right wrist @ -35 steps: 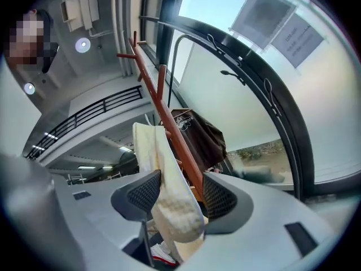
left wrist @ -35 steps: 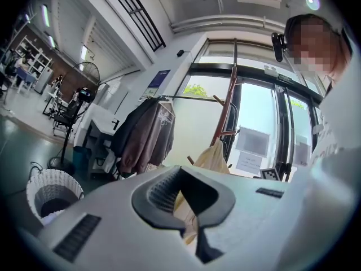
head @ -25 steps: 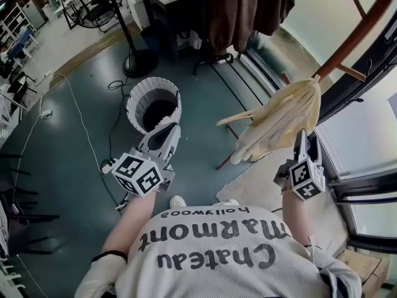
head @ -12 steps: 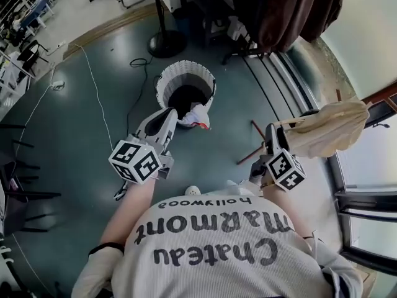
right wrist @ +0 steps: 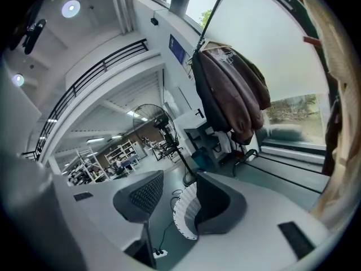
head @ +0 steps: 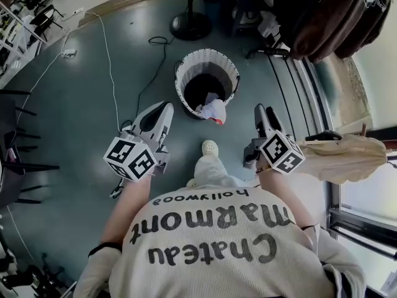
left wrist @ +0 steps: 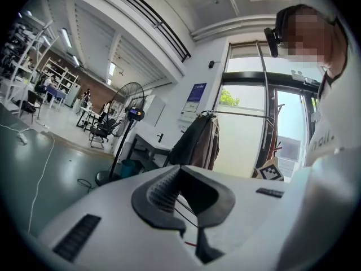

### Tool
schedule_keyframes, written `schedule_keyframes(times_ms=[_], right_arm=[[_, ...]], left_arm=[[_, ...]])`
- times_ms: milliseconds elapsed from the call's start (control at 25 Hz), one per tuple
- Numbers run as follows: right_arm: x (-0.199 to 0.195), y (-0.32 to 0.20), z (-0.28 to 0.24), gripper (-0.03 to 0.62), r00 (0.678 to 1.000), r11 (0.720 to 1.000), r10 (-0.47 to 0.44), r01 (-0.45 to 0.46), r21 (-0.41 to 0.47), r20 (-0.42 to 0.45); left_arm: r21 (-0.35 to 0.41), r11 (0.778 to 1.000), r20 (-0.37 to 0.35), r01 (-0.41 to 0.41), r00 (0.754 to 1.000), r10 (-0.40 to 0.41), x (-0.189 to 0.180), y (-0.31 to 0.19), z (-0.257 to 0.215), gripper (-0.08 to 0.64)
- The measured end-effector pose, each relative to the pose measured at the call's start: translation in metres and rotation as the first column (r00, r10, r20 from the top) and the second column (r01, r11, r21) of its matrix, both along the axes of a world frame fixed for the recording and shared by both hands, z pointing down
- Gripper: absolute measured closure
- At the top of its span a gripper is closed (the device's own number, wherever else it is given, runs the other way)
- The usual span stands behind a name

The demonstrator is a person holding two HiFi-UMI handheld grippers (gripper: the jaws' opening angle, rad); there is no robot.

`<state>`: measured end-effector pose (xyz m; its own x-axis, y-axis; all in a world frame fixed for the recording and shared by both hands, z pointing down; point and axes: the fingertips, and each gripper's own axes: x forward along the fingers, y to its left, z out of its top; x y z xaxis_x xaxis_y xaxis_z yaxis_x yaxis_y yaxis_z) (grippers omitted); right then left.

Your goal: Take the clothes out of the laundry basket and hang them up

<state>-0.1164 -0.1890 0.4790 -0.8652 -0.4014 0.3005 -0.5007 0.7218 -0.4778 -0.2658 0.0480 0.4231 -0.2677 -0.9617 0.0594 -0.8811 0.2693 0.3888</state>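
Note:
The white laundry basket [head: 208, 82] stands on the floor ahead, with a pale garment [head: 214, 109] draped over its near rim. My left gripper [head: 166, 108] is held level to the left of the basket, shut with nothing in it [left wrist: 180, 176]. My right gripper [head: 259, 112] points at the basket from the right, and its jaws have just been closing a little. It is open with nothing between the jaws [right wrist: 179, 193], and the basket [right wrist: 183, 210] shows through the gap. A cream garment [head: 347, 157] hangs on the wooden rack at the right, apart from both grippers.
Dark brown coats [head: 335, 11] hang on a rail at the top right, seen also in the right gripper view as coats [right wrist: 231, 89]. A standing fan's base [head: 190, 25] sits behind the basket. Cables [head: 111, 61] trail over the floor at the left. Window tracks run along the right.
Both grippers have swung away from the wooden rack and down toward the basket. The right gripper has left the cream garment, which stays hanging. The basket now lies between the two grippers.

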Motion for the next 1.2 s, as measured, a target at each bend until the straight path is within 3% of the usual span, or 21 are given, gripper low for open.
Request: schedule_keyframes(times_ms=[200, 360, 520, 640, 800, 1000, 1120, 1200], right_arm=[[-0.062, -0.031, -0.003, 0.39, 0.998, 0.998, -0.066, 0.066, 0.006, -0.006], [-0.103, -0.064, -0.001, 0.39, 0.993, 0.993, -0.115, 0.115, 0.003, -0.022], [-0.13, -0.096, 0.028, 0.389, 0.984, 0.986, -0.167, 0.165, -0.025, -0.067], [-0.149, -0.112, 0.058, 0.388, 0.965, 0.97, -0.238, 0.232, -0.068, -0.108], [-0.165, -0.118, 0.111, 0.388, 0.92, 0.941, -0.337, 0.323, -0.097, -0.2], [-0.152, -0.103, 0.199, 0.388, 0.856, 0.905, -0.42, 0.372, -0.206, -0.3], [-0.14, -0.084, 0.248, 0.388, 0.803, 0.875, -0.48, 0.405, -0.267, -0.355], [-0.132, -0.063, 0.277, 0.388, 0.75, 0.837, -0.542, 0.443, -0.32, -0.378]], left_arm=[[0.015, 1.0, 0.083, 0.009, 0.997, -0.01, -0.037, -0.027, -0.009, 0.552], [0.04, 0.998, 0.033, -0.053, 0.998, 0.051, -0.064, -0.068, -0.005, 0.552], [0.015, 1.0, 0.028, -0.006, 1.0, 0.005, -0.09, -0.103, 0.024, 0.552], [-0.05, 0.999, 0.048, 0.002, 0.999, 0.0, -0.102, -0.129, 0.051, 0.552], [-0.143, 0.99, 0.016, 0.009, 1.0, -0.007, -0.112, -0.152, 0.091, 0.552], [-0.226, 0.974, -0.04, 0.028, 0.998, -0.038, -0.106, -0.152, 0.149, 0.552], [-0.265, 0.964, -0.089, 0.03, 0.994, -0.055, -0.096, -0.141, 0.181, 0.552], [-0.288, 0.957, -0.132, 0.03, 0.989, -0.07, -0.087, -0.131, 0.201, 0.552]])
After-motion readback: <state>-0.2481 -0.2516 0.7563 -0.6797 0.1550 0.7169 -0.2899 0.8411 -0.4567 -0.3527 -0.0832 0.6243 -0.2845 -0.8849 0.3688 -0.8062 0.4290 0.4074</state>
